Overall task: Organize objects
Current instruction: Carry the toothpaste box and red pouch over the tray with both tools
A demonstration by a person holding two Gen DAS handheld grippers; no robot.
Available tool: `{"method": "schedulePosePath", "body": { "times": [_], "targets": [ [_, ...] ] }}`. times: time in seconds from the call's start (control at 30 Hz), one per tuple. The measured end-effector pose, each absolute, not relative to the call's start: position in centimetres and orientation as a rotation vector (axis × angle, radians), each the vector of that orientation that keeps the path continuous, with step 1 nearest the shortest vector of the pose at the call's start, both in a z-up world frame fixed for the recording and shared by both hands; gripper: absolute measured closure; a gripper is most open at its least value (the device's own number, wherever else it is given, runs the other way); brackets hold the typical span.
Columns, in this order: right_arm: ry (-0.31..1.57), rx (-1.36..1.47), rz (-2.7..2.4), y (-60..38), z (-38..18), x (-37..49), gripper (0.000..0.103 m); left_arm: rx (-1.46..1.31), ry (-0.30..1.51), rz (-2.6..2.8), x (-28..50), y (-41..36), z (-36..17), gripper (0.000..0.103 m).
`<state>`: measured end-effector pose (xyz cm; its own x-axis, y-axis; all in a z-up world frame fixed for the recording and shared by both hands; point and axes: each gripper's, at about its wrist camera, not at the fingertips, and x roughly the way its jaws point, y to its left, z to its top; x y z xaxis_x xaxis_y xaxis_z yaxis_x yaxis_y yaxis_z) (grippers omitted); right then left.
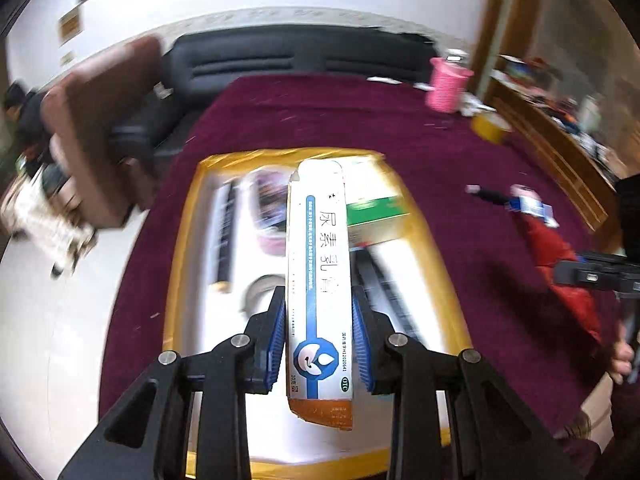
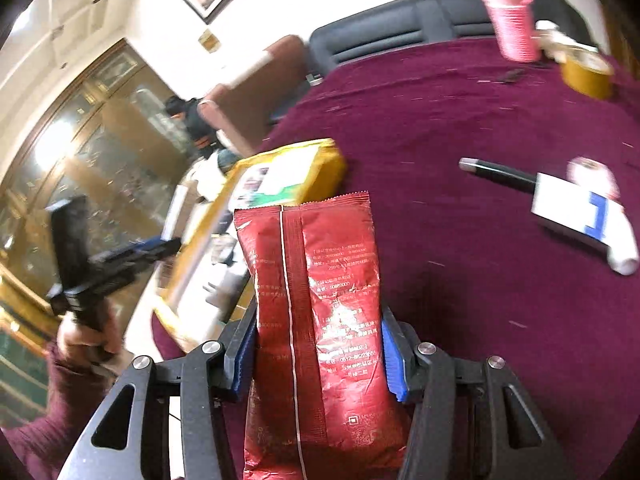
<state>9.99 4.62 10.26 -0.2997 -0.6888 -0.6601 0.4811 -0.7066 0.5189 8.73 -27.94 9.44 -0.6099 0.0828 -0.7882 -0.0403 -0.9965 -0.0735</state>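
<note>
Left gripper [image 1: 319, 320] is clamped on a white-and-blue ointment carton [image 1: 319, 280], blue pads pressing both long sides, carton running lengthwise out past the fingertips, brown end flap nearest the camera. Directly below and beyond the jaws sits a yellow-rimmed tray [image 1: 182, 240] on the maroon tablecloth [image 1: 460, 152]. Tray contents, blurred: a green-and-white box [image 1: 376, 216] just right of the carton tip, a dark stick-like item [image 1: 224, 236] to the left, a pinkish packet [image 1: 268, 208] between that and the carton, a grey ring [image 1: 260, 288] near the left fingertip; the rest can't be made out. Right gripper [image 2: 316, 344] has a red foil pouch [image 2: 316, 308] between its jaws, both pads against the pouch edges, pouch upright along the fingers, its serrated top ahead of the tips. Right jaws are gripping it, not slack. Ahead-left of the right jaws: the same tray [image 2: 324, 160] with the green-and-white box [image 2: 280, 188] inside. Ahead-right on the cloth: a black pen-like item [image 2: 496, 172], a white-and-blue box [image 2: 572, 212] over a white tube [image 2: 624, 248]. Far side of the cloth: pink ribbed cup [image 2: 514, 24], contents not visible, and a yellow tape roll [image 2: 586, 72] beside it. Left gripper [image 2: 132, 252] also shows at far left in the right wrist view, held by a hand [image 2: 86, 340].
</note>
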Motion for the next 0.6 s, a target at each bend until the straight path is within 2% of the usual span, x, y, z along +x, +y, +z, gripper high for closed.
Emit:
{"method": "schedulePosePath", "body": {
  "times": [0.2,0.33,0.5,0.6],
  "targets": [
    [-0.269,1.246,-1.917,-2.8,9.6,9.3,0.046,-1.487,-0.148,2.796,8.8,-32.0,5.7,0.074],
    [-0.193,1.264,-1.823,-8.2,8.9,10.0,0.046,-1.568,-0.18,2.783,8.3,-33.8,3.7,0.074],
    [-0.115,1.274,-1.726,-13.1,7.6,11.0,0.046,-1.563,-0.135,2.808,7.2,-33.5,3.5,0.073],
    [-0.073,1.257,-1.726,-14.4,7.2,11.3,0.046,-1.536,-0.176,2.818,6.9,-33.9,3.6,0.075]
  ]
}}
